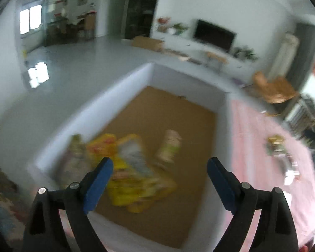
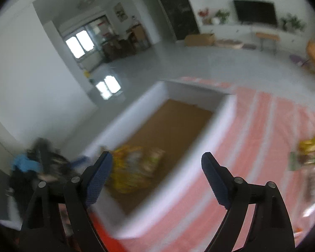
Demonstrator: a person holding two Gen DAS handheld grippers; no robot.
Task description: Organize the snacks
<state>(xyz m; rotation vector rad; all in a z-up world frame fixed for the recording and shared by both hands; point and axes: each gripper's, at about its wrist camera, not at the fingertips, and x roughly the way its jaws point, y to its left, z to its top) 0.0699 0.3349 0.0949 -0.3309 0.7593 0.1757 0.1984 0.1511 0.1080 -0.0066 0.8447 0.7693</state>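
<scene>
- The snack packets (image 1: 128, 168) sat in a loose heap inside the white-walled box (image 1: 107, 96), on its brown cardboard floor, bunched toward the near-left corner. Mostly yellow wrappers, pretty blurry, so I couldn't read any labels.
- One paler packet (image 1: 169, 148) lay just beside the heap, a bit apart from it, also on the box floor.
- More snacks (image 2: 310, 149) were still out on the tablecloth, well apart from the box, off to the right.
- The left gripper (image 1: 160, 174) hung over the box with its jaws spread wide and nothing between the blue pads (image 1: 100, 184).
- Same deal with the right gripper (image 2: 156, 172): jaws apart, empty, hovering over the box's near wall and the cloth.
- The box rested on a pink-and-white striped tablecloth (image 2: 262, 126).
- Further back was a grey floor (image 1: 84, 58), a dark TV (image 1: 214, 34) on a white unit with some plants, and a wooden chair (image 1: 273, 88).
</scene>
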